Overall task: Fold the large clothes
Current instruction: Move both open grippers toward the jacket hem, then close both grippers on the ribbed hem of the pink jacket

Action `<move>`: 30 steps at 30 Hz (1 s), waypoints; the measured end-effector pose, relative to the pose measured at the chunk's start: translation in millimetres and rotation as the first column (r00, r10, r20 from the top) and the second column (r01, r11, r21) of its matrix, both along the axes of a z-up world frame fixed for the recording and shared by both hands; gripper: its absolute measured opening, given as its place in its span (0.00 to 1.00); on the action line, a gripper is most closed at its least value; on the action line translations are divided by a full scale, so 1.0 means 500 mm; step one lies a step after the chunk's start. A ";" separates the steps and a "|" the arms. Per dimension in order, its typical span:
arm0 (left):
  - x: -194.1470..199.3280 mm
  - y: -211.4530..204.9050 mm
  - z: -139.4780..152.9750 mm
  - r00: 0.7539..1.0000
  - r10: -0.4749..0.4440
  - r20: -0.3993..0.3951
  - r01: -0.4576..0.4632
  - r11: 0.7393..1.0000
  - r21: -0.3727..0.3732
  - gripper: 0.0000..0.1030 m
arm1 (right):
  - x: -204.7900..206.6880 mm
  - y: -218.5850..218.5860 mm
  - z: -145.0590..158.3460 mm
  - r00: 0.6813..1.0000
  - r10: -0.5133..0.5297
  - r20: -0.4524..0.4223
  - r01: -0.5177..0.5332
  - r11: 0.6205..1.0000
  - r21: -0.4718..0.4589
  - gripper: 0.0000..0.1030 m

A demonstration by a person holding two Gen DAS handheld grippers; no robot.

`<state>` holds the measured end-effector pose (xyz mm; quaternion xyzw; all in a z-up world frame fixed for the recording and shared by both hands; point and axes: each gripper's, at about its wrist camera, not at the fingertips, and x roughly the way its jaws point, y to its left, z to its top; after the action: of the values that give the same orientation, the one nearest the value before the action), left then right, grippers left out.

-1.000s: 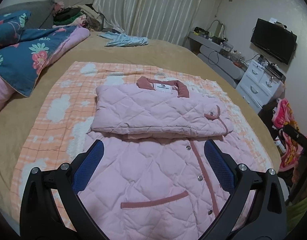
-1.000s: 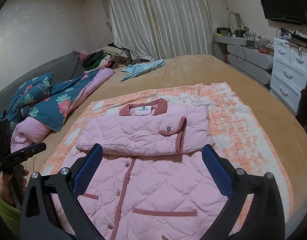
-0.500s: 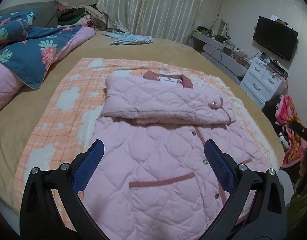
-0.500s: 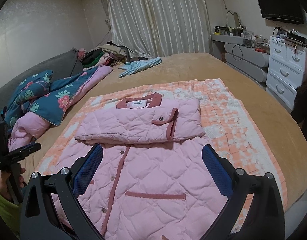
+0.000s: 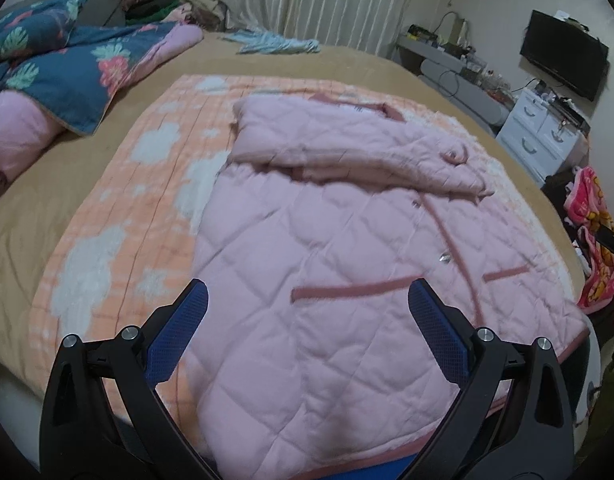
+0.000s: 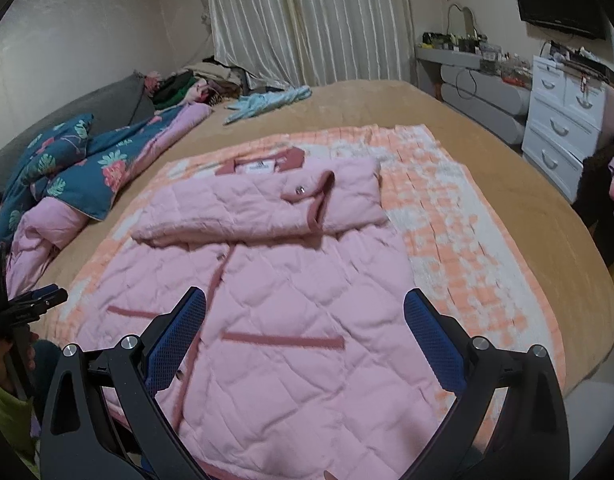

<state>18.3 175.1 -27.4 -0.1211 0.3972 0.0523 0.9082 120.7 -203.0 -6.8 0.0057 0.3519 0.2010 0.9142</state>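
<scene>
A pink quilted jacket [image 5: 339,248] with dusty-red trim lies flat on an orange and white checked blanket [image 5: 119,216] on the bed. Its sleeves are folded across the chest in a band [image 5: 347,144] below the collar. It shows in the right wrist view [image 6: 291,280] too, with the sleeve band [image 6: 267,208]. My left gripper [image 5: 307,300] is open and empty, low over the jacket's hem on its left half. My right gripper [image 6: 305,308] is open and empty over the hem on its right half. The left gripper [image 6: 27,304] also shows at the right wrist view's left edge.
A blue floral quilt [image 5: 67,64] and pink bedding lie at the bed's left. A light blue garment [image 6: 267,102] lies near the far edge. White drawers [image 6: 563,128], a shelf and a wall TV [image 5: 563,56] stand to the right. Clothes pile by the curtains.
Both grippers have moved back and down toward the jacket's hem at the near edge of the bed. Both stay open. The jacket has not moved.
</scene>
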 end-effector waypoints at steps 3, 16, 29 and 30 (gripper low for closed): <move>-0.009 0.008 -0.022 1.000 0.009 -0.028 -0.009 1.000 0.001 0.91 | -0.003 -0.015 -0.030 0.999 -0.008 -0.042 0.007 1.000 -0.023 0.96; -0.060 0.038 -0.111 0.989 0.028 -0.142 -0.034 0.999 -0.042 0.91 | -0.020 -0.081 -0.175 0.972 -0.034 -0.233 0.011 0.995 -0.099 0.96; -0.061 0.041 -0.189 0.968 0.017 -0.250 -0.042 0.995 -0.094 0.91 | -0.038 -0.087 -0.238 0.955 -0.015 -0.297 -0.050 0.976 -0.211 0.96; -0.062 0.040 -0.193 0.967 0.015 -0.256 -0.041 0.995 -0.095 0.91 | -0.037 -0.084 -0.240 0.954 -0.005 -0.299 -0.065 0.973 -0.223 0.96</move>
<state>-12.5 195.2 -123.9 -0.1638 0.5109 0.0604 0.8417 102.0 -244.8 -126.7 -0.0755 0.5064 0.1696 0.8421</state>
